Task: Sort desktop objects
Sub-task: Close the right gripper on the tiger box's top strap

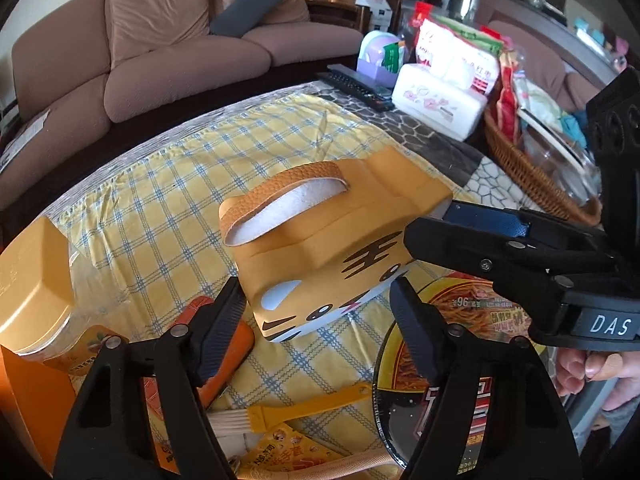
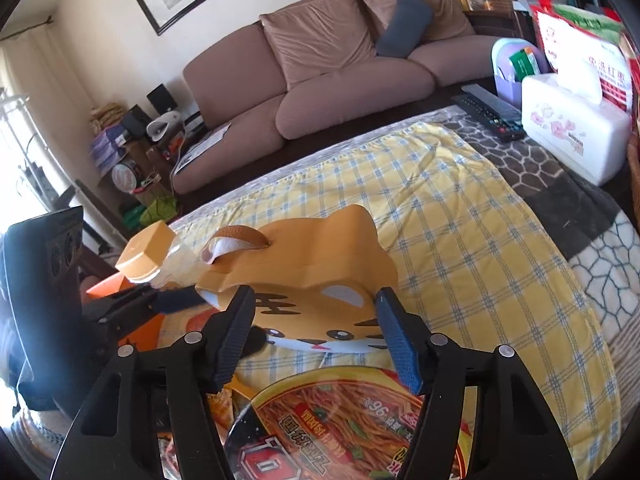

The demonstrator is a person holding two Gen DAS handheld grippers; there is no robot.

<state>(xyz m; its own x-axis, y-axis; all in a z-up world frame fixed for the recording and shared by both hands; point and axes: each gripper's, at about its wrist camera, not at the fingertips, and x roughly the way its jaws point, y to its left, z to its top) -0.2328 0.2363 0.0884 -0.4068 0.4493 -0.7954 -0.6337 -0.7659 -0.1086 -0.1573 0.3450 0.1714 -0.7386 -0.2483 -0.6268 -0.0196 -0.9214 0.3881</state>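
Note:
An orange tiger-faced tissue box (image 1: 332, 232) (image 2: 312, 264) lies on the yellow plaid cloth (image 1: 168, 184). My left gripper (image 1: 316, 292) stands open astride its face end, one finger on each side. From the right, my right gripper (image 1: 430, 220) straddles the box's right corner, with a blue pad against the end. In the right wrist view the right gripper (image 2: 312, 300) is open with the tiger face between its fingers. The left gripper's blue finger (image 2: 180, 298) reaches the box's left end. I cannot see either pair of pads pressing firmly.
A noodle bowl (image 1: 460, 360) (image 2: 340, 420) lies just under the grippers. A clear jar with a tan lid (image 1: 36, 292) (image 2: 146, 254) stands left. A yellow brush (image 1: 296, 408) and snack packet (image 1: 288, 452) lie near. At the far right are a white tissue box (image 1: 440, 108), remotes (image 1: 356, 84) and a wicker basket (image 1: 532, 176).

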